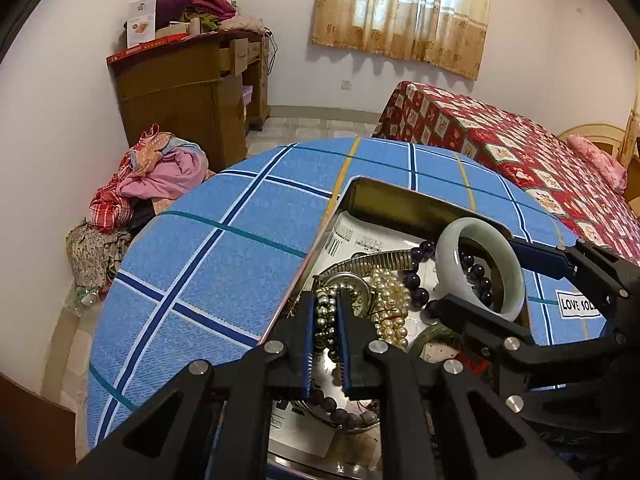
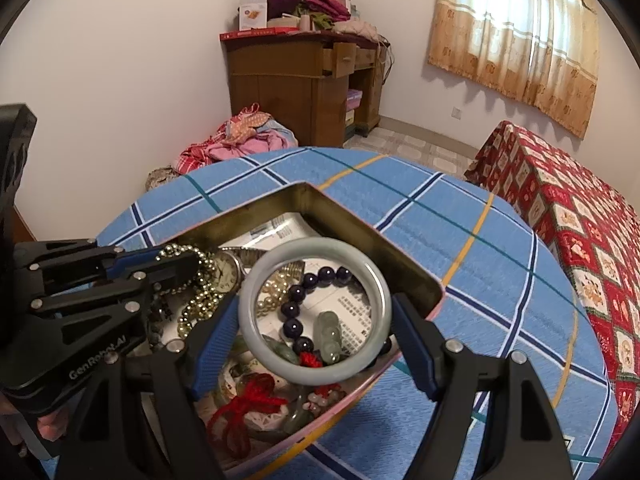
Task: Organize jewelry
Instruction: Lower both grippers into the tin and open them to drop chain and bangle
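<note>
Bangle [image 2: 315, 312] pinched in right claw [image 2: 316, 344], left claw [image 1: 325, 316] pinching bead strand [image 1: 325, 320], above tin [image 2: 360, 216]

Showing glossy, smooth pale-green jade bangle [image 2: 316, 372]; dull brassy metal inner wall of rectangular tin box [image 2: 256, 210]; woven matt blue checked cloth table cover [image 1: 224, 248]; shiny gold metal bead chain [image 1: 325, 320]; lustrous cream pearl strand [image 1: 390, 304]; printed white paper lining [image 1: 360, 240].

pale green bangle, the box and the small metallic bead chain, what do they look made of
Pale green bangle: likely jade or similar polished stone, translucent and milky with a smooth gloss; glass is possible. It sits between the right gripper fingers.

Rectangular box: thin sheet metal, probably tin, with a dull brassy inside and thin rim.

Small bead chain, pinched by the left gripper: shiny metallic beads, plated or solid unclear.
</note>
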A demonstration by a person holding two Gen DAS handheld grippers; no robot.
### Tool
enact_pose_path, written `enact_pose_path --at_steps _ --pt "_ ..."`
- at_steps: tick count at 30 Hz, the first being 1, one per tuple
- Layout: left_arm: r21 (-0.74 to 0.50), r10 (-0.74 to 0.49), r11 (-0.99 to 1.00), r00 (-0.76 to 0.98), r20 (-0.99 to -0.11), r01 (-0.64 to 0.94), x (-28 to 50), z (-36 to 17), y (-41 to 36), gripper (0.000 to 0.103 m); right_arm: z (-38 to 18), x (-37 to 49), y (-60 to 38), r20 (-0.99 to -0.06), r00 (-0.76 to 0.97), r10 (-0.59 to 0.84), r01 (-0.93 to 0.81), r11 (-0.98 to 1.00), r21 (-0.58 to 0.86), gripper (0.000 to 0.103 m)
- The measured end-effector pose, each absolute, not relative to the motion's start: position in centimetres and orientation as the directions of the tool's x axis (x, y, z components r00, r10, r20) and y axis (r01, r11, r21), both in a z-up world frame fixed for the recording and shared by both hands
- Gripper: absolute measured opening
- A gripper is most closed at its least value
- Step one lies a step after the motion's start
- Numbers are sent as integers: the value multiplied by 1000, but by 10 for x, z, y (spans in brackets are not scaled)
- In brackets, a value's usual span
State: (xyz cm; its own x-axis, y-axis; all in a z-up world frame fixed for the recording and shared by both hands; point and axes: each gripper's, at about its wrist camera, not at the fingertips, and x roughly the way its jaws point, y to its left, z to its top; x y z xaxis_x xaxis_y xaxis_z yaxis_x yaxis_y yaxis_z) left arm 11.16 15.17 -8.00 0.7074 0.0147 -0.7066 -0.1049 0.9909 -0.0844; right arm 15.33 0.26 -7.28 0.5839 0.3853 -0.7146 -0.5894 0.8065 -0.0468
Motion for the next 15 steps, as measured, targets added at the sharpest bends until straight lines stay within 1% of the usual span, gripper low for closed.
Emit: enact_pose_path --at_steps 15 --pt "-79 12 992 692 -722 -99 117 -88 150 10 -78 155 8 -723 578 378 -594 802 -56 78"
